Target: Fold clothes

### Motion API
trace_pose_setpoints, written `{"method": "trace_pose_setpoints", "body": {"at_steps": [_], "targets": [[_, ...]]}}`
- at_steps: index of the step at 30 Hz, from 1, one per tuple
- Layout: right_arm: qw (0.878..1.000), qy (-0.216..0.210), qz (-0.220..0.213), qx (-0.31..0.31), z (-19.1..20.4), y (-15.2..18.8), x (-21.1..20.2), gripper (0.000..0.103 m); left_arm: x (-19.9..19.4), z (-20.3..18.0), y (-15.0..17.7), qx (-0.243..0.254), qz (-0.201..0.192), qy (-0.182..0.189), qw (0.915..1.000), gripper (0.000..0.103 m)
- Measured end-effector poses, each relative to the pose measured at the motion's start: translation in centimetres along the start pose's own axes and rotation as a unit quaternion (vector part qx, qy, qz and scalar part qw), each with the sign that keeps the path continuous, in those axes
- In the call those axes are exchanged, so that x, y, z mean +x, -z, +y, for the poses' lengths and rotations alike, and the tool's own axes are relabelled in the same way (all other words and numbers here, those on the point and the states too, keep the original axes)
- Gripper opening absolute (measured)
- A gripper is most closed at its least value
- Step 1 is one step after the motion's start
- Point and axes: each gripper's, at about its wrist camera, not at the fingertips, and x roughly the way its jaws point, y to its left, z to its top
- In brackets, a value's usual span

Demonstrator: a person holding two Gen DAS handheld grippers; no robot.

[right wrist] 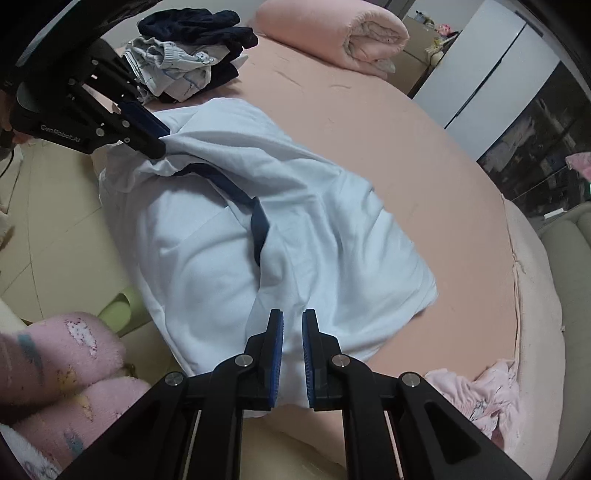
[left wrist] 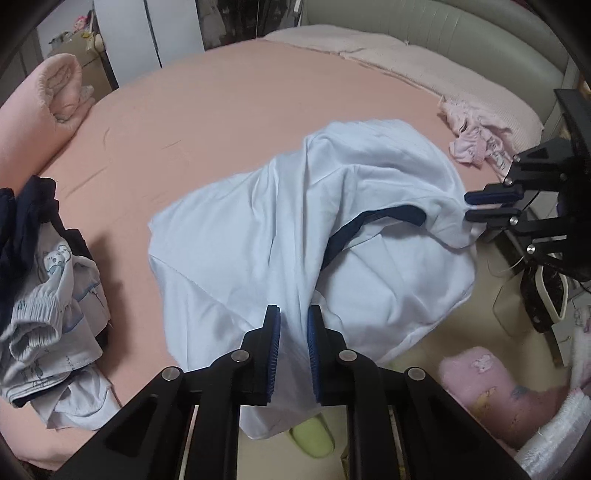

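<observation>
Over the bed, both tools pinch the white shirt.

— What sort of place is this?
— A home bedroom; a round bed under a pink sheet, with a padded headboard; a rolled quilt; a white wardrobe; slippers on the floor.

Bare peach bedsheet beyond the crumpled white shirt lies open; a heap of dark and printed clothes crowds the left, a rolled pink quilt the far corner.
</observation>
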Motion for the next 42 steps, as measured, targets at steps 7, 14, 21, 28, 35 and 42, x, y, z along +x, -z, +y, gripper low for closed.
{"method": "trace_pose_setpoints", "body": {"at_steps": [7,14,21,28,35,42], "targets": [[0.998,0.049,-0.028,0.031,0.9,-0.1,-0.7,0.050,1.8,0.5,-1.1,-0.027,-0.011,0.009,0.9995,0.028],[0.990,0.099,-0.048,-0.089,4.1,-1.3,0.9,0.065,0.2,-2.5,-1.0,0.074,-0.052,-0.018,0.9958,0.056],[0.962,0.171,-0.040,-0.207,6.7,-1.6,4.8,0.065,0.8,-2.9,-1.0,0.160,-0.080,-0.071,0.9812,0.056],[0.960,0.174,-0.033,-0.217,6.1,-2.2,6.4,0.009,1.3,-2.2,-1.9,0.179,-0.084,-0.089,0.9762,0.056],[0.944,0.217,-0.077,-0.235,6.0,-2.4,4.6,0.006,1.3,-4.2,-2.0,0.256,-0.102,-0.068,0.9589,0.056],[0.940,0.250,-0.101,-0.207,3.1,-4.4,3.0,0.005,2.5,-5.2,-3.3,0.285,-0.125,-0.048,0.9493,0.056]]}}
